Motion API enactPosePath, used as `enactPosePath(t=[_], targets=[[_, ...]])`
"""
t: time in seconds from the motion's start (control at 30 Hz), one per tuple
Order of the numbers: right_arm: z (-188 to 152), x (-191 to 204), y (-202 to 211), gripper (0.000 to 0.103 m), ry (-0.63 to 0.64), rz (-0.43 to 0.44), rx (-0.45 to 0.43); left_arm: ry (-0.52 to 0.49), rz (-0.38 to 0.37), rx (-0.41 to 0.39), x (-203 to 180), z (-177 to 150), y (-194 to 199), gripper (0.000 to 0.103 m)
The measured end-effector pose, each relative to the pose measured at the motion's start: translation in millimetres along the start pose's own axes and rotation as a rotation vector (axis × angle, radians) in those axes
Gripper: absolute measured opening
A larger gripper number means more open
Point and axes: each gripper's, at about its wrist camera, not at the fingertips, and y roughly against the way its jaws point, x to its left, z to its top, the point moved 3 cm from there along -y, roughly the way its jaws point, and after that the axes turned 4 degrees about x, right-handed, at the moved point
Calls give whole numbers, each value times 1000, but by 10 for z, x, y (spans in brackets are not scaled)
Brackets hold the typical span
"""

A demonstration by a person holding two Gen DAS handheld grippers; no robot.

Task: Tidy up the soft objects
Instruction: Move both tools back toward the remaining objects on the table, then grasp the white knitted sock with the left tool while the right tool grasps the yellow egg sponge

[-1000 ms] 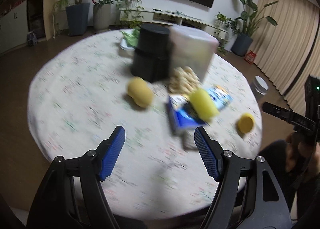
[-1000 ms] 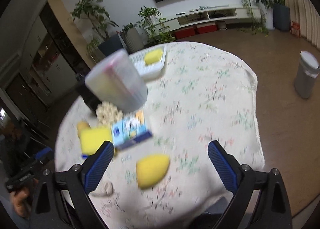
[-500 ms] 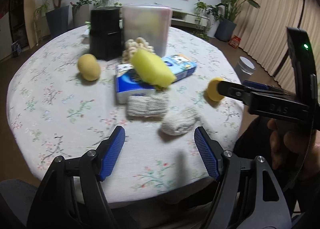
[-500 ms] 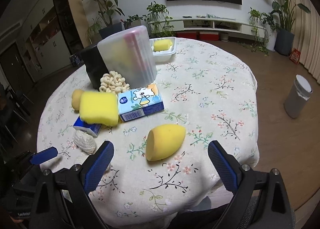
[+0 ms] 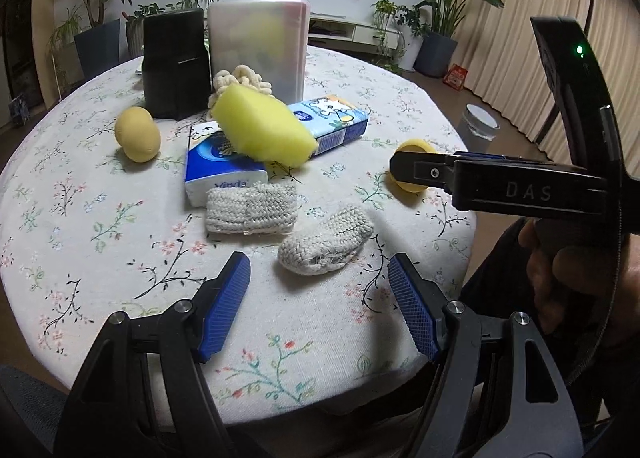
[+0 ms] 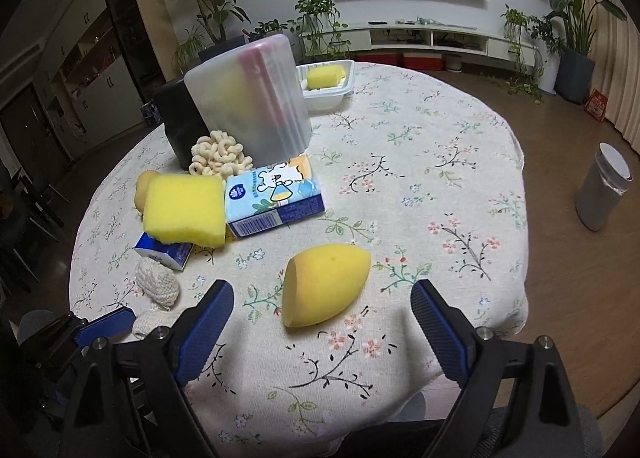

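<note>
Both tongs spread: left tongs (image 5: pixel 319 300) near knitted roll (image 5: pixel 326 245), right tongs (image 6: pixel 322 328) near teardrop sponge (image 6: pixel 324 284).

A round table (image 6: pixel 440 161) under a pale cloth printed with small flowers fills the middle of both views. At centre left of the right wrist frame stand a black canister (image 6: pixel 178 125) and a frosted plastic box (image 6: pixel 252 97), with a pile of cream loops (image 6: pixel 218 155) in front of them. Two blue tissue packs (image 5: pixel 224 165) (image 6: pixel 272 197) lie below those. A teardrop yellow sponge (image 6: pixel 324 290) sits low in the frame, two knitted grey pads (image 5: pixel 250 213) (image 5: pixel 326 244) and a yellow ball (image 5: pixel 138 133) to the left, a white tray (image 6: pixel 340 91) at the upper centre.
</note>
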Motion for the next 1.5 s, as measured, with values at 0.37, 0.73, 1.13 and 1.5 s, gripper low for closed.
enactPosePath(t=[0.37, 0.73, 1.13, 1.5], targets=[[1, -44, -217, 93, -6, -32, 63, -25, -26, -10, -108, 51, -99, 70], [-58, 52, -264, 93, 80, -127, 72, -51, 21, -29, -106, 73, -158, 70], [-66, 8, -256, 97, 85, -140, 61, -77, 116, -42, -128, 89, -219, 65], [-66, -12, -227, 93, 86, -146, 62, -121, 126, -61, -168, 50, -182, 44]])
